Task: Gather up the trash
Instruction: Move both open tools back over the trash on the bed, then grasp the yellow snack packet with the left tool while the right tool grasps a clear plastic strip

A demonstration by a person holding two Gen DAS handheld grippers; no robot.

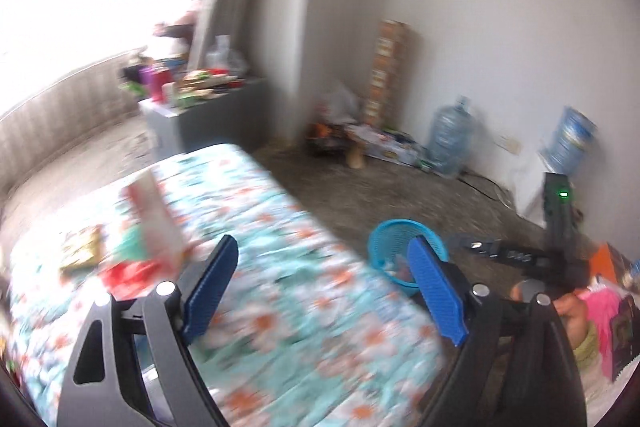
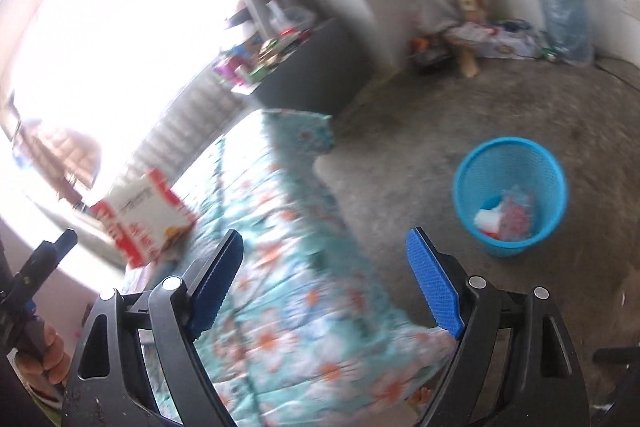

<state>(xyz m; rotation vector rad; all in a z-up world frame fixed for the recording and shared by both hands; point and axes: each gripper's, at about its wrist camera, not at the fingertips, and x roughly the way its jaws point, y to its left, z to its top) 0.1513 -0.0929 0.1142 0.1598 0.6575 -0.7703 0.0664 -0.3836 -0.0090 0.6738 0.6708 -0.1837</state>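
My left gripper (image 1: 323, 239) hangs open and empty over a bed with a floral cover (image 1: 280, 299). On the bed's left part lie a red-and-white carton (image 1: 154, 215), a yellowish packet (image 1: 82, 247) and a red wrapper (image 1: 128, 273), all blurred. A blue mesh wastebasket (image 1: 390, 233) stands on the floor beyond the bed's right edge, partly behind my right finger. My right gripper (image 2: 325, 234) is also open with nothing in it, above the bed's corner (image 2: 304, 267). The wastebasket (image 2: 510, 167) is to its right, with white and pink scraps (image 2: 508, 215) inside. The carton (image 2: 140, 219) is to its left.
Bare concrete floor (image 2: 420, 115) spreads around the basket. Large water jugs (image 1: 450, 135) (image 2: 564, 15), a tall cardboard box (image 1: 386, 75) and a heap of bags line the far wall. A cluttered cabinet (image 1: 208, 107) stands by the window. A hand (image 2: 52, 359) shows at the left edge.
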